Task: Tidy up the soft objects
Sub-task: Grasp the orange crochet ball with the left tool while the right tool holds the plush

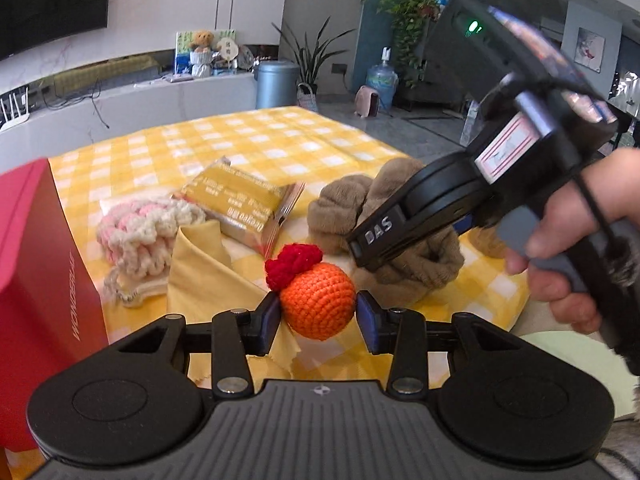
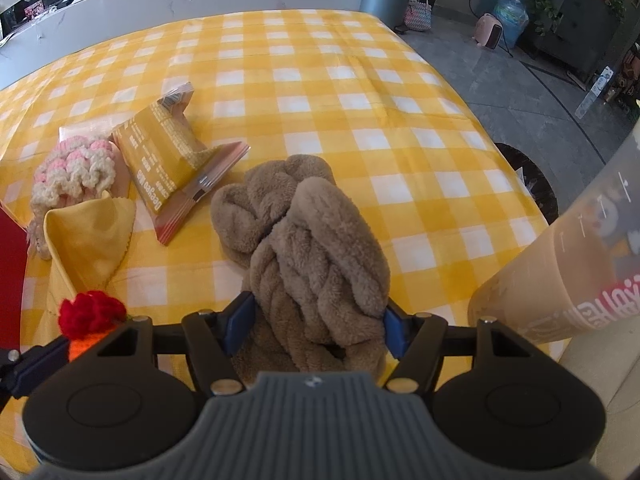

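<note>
Yellow gingham tablecloth (image 2: 320, 80), living room; left gripper (image 1: 318, 314) squeezes a crocheted orange ball (image 1: 318, 304), right gripper (image 2: 316, 328) clamps a fuzzy brown towel (image 2: 320, 248).

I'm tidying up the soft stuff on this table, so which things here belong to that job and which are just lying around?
Part of the job:
orange crochet ball, between the left gripper pads
brown fluffy towel, in the right gripper
pink-and-cream knit piece
yellow cloth

Just lying about:
snack packet
red box
plastic cup

You have one crochet ball (image 1: 318, 300), one brown towel (image 2: 316, 248), one knit scrunchie (image 2: 76, 172), one yellow cloth (image 2: 90, 236), one packet (image 2: 168, 160), one red box (image 1: 36, 280).
</note>
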{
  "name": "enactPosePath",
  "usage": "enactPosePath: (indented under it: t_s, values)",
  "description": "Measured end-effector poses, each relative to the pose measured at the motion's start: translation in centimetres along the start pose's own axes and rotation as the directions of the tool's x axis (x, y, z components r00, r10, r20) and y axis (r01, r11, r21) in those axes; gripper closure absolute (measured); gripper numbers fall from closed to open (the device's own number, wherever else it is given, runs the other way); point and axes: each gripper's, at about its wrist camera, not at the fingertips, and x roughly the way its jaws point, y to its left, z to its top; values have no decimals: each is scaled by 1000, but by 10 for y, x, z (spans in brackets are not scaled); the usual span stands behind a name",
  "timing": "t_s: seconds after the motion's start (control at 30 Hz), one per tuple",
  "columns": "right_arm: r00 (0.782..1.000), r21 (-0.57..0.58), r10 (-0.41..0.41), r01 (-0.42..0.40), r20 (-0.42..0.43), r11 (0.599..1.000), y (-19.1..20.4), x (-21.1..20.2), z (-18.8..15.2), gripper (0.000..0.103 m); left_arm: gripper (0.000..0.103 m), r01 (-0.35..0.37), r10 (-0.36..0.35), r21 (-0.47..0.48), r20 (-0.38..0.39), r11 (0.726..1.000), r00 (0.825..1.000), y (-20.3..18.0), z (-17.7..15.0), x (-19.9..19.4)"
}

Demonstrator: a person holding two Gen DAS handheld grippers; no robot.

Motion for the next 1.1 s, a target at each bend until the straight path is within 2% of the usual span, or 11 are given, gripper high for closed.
enactPosePath:
  t_s: [0.13, 0.2, 0.23, 0.3, 0.47, 0.57, 0.67, 0.8, 0.9, 0.93, 1.1]
  values:
    - [1000, -5, -4, 4, -1, 1000, 0, 0, 0, 38, 56, -13, 13, -6, -15, 1000, 1000, 3, -5, 5]
    - [1000, -8, -6, 6, -1, 1000, 1, 0, 0, 37, 45, -37, 37, 32, 8, 999, 999, 0, -6, 3]
    - [1000, -10, -7, 6, -1, 1000, 1, 0, 0, 37, 37, -52, 51, 59, 6, 997, 999, -2, -6, 2]
    - [1000, -10, -7, 7, -1, 1000, 1, 0, 0, 37, 37, -79, 79, 90, 7, 993, 997, -6, -6, 2]
    - [1000, -15, -11, 11, -2, 1000, 2, 0, -1, 36, 37, -59, 59, 88, 14, 994, 998, -8, -3, 5]
    - [1000, -13, -10, 10, -2, 1000, 2, 0, -1, 36, 37, -63, 59, 123, 35, 990, 998, -16, -1, 7]
    - [1000, -16, -12, 12, -3, 1000, 3, 1, -1, 36, 37, -77, 76, 153, 15, 985, 997, -19, 1, 17]
    - [1000, -11, -10, 10, -1, 1000, 2, 0, 0, 36, 37, -36, 39, 139, -18, 990, 999, -15, 1, 29]
    - [1000, -2, -7, 7, -2, 1000, 0, 0, 0, 36, 47, -72, 78, 154, -32, 985, 996, -14, -2, 38]
    - [1000, -3, -8, 8, -2, 1000, 0, 0, 0, 36, 55, -74, 79, 145, -31, 987, 996, -12, -2, 38]
    - [1000, 17, 3, -4, 19, 1000, -4, -3, 0, 38, 58, -62, 60, 58, 26, 996, 998, -4, 1, 24]
